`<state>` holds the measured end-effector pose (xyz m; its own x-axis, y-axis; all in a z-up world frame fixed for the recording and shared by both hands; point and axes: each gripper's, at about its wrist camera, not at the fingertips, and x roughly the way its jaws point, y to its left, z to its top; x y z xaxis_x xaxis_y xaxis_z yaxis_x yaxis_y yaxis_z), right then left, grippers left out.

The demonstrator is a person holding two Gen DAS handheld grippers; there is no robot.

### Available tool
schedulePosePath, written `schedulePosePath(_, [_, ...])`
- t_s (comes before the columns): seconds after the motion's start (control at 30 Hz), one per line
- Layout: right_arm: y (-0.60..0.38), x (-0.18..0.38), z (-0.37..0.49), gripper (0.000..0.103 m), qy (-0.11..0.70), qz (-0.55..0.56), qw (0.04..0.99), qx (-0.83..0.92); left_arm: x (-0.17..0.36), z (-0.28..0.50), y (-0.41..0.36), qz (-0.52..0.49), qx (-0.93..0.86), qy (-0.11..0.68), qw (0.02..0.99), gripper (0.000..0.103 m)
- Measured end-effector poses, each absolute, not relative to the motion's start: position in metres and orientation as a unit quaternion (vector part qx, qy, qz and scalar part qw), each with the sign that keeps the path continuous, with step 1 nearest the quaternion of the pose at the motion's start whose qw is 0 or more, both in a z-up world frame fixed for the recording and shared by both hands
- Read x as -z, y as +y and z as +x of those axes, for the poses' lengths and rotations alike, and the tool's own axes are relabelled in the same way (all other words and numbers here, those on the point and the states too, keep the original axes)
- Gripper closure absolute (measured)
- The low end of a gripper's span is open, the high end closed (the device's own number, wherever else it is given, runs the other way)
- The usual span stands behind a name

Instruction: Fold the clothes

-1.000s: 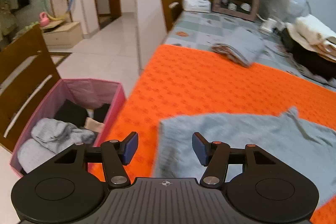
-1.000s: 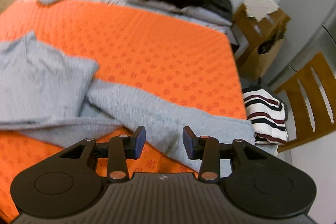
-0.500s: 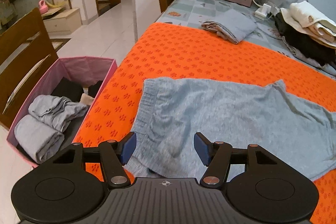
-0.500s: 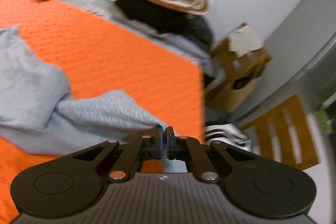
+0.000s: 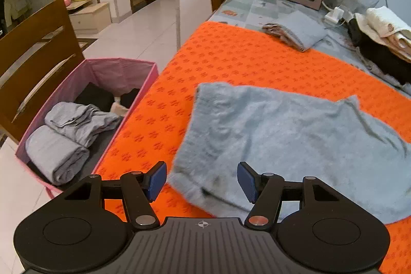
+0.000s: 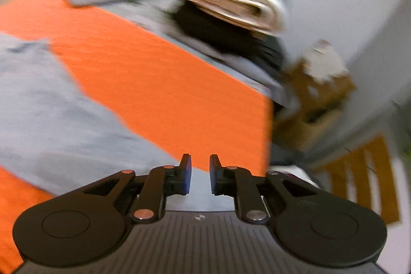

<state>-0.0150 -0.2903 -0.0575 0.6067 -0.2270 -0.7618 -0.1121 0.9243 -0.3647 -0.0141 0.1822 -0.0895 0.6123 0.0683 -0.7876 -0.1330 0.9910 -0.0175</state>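
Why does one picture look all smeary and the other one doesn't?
Right wrist view: motion blur smears the towels and box, though the right gripper stays sharp. Left wrist view: mostly crisp, with the grey garment slightly soft and fisheye-bent edges.

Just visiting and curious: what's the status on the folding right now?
Left gripper jaws wide open over the grey garment. Right gripper jaws slightly apart, holding nothing. Garment spread on the orange cover, unfolded. Nothing in the way.

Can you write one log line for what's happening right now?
fold clothes | left tongs: open, over grey garment | right tongs: open, empty | orange cover
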Motion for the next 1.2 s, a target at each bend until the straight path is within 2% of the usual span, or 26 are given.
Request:
schedulePosePath(0.3, [-0.196,0.063,-0.007,0.082,0.425,-0.192,0.869,-0.165,0.093,-0.03,0.202,-0.031,-0.061,0.438,0.896,0.04])
schedulePosePath(0.53, [-0.112,0.064,0.009,0.08,0.406,-0.217,0.826,-0.326,0.089,-0.043,0.209,-0.044,-0.053,0.426,0.902,0.04])
schedulePosePath(0.63, [-0.077,0.067,0.013,0.073,0.407,-0.232,0.797,-0.382,0.088,-0.047,0.211,-0.064,-0.056,0.431,0.898,0.04])
schedulePosePath(0.8, [-0.029,0.077,0.006,0.073,0.406,-0.258,0.753,-0.448,0.089,-0.055,0.214,-0.132,-0.065,0.448,0.882,0.04])
schedulePosePath(0.97, [0.002,0.091,0.004,0.074,0.402,-0.293,0.721,-0.481,0.092,-0.066,0.209,-0.138,-0.068,0.453,0.878,0.04])
schedulePosePath(1.03, [0.007,0.093,0.006,0.082,0.397,-0.308,0.721,-0.477,0.093,-0.068,0.208,-0.144,-0.066,0.455,0.876,0.04])
schedulePosePath(1.07, [0.009,0.094,0.007,0.098,0.394,-0.315,0.721,-0.475,0.094,-0.069,0.207,-0.15,-0.065,0.455,0.875,0.04])
schedulePosePath(1.1, [0.012,0.096,0.007,0.101,0.391,-0.323,0.72,-0.473,0.095,-0.07,0.207,-0.156,-0.064,0.455,0.874,0.04])
schedulePosePath(1.2, [0.009,0.085,0.018,0.101,0.381,-0.317,0.739,-0.456,0.098,-0.071,0.204,-0.173,-0.062,0.456,0.871,0.04])
